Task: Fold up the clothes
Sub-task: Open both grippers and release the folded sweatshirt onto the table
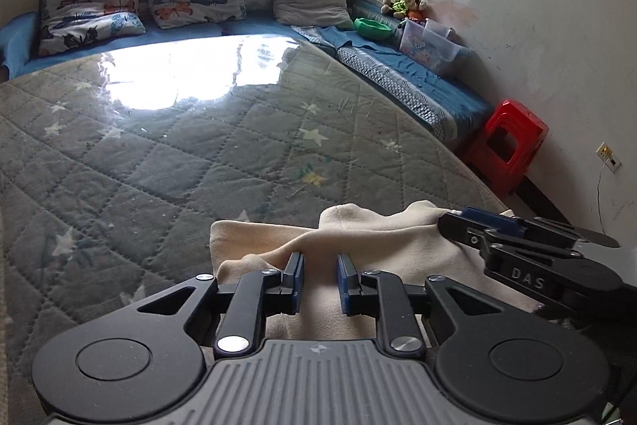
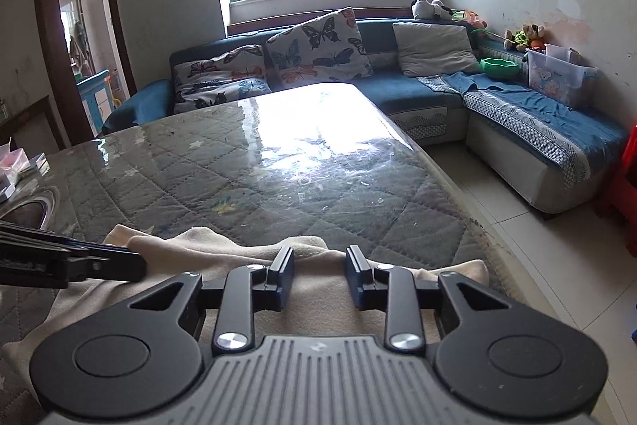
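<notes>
Cream fleece garment (image 1: 358, 249), rumpled at near edge of quilted table cover (image 1: 199, 154).
Left gripper (image 1: 320, 279) and right gripper (image 2: 320, 277) hover over it, jaws narrowly parted, gripping nothing; risk: loose fold slumps, or cloth slides off edge.

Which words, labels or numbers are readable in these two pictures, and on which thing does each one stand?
"DAS": raised letters on the black body of the right gripper, seen in the left wrist view.
Plastic box on the sofa: a cartoon print, any lettering too small to read.
Small emblem on each gripper's grey housing: a mark only, no letters.
Nothing else is readable.
</notes>
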A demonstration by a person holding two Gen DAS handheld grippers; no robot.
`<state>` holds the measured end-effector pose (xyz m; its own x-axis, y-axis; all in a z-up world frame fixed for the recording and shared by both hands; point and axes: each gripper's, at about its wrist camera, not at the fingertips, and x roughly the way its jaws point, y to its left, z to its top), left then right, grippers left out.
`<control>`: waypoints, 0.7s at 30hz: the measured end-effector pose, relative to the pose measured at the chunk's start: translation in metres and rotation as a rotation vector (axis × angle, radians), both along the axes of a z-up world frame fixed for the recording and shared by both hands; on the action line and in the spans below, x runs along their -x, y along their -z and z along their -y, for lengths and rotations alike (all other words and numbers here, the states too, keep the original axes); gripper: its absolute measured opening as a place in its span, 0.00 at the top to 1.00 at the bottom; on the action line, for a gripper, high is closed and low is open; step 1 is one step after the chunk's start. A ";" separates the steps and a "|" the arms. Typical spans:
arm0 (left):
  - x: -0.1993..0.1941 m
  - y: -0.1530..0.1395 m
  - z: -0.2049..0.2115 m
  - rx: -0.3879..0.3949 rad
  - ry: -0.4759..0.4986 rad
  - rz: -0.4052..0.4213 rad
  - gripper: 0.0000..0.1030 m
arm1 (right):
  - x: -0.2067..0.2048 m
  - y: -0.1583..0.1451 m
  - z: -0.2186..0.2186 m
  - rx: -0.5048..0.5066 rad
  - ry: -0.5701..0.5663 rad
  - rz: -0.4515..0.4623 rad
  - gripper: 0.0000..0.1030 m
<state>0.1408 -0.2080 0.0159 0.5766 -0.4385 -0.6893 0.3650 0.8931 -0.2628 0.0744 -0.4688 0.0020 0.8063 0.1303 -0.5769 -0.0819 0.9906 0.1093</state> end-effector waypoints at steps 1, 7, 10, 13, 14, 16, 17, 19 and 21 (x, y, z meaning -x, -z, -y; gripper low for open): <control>0.000 0.000 -0.001 0.005 -0.001 0.000 0.81 | 0.000 0.000 0.000 0.004 -0.004 0.000 0.71; 0.001 -0.007 -0.010 0.023 -0.013 0.001 0.81 | 0.027 -0.015 -0.017 0.030 -0.090 0.036 0.64; 0.005 -0.009 -0.014 0.018 -0.023 0.004 0.81 | 0.042 -0.016 -0.035 0.026 -0.163 0.039 0.59; 0.017 -0.011 -0.021 0.015 -0.024 0.015 0.80 | 0.057 -0.013 -0.053 0.029 -0.229 0.035 0.57; 0.022 -0.012 -0.025 0.017 -0.025 0.020 0.78 | 0.062 -0.012 -0.059 0.036 -0.247 0.034 0.56; 0.035 -0.013 -0.032 0.015 -0.029 0.035 0.74 | 0.074 -0.008 -0.069 0.068 -0.270 0.037 0.54; 0.041 -0.014 -0.035 0.014 -0.031 0.043 0.74 | 0.080 -0.006 -0.073 0.086 -0.278 0.039 0.53; 0.055 -0.014 -0.041 0.012 -0.035 0.055 0.74 | 0.093 -0.006 -0.079 0.120 -0.279 0.059 0.52; 0.067 -0.012 -0.044 -0.005 -0.034 0.074 0.74 | 0.103 -0.006 -0.082 0.126 -0.281 0.063 0.52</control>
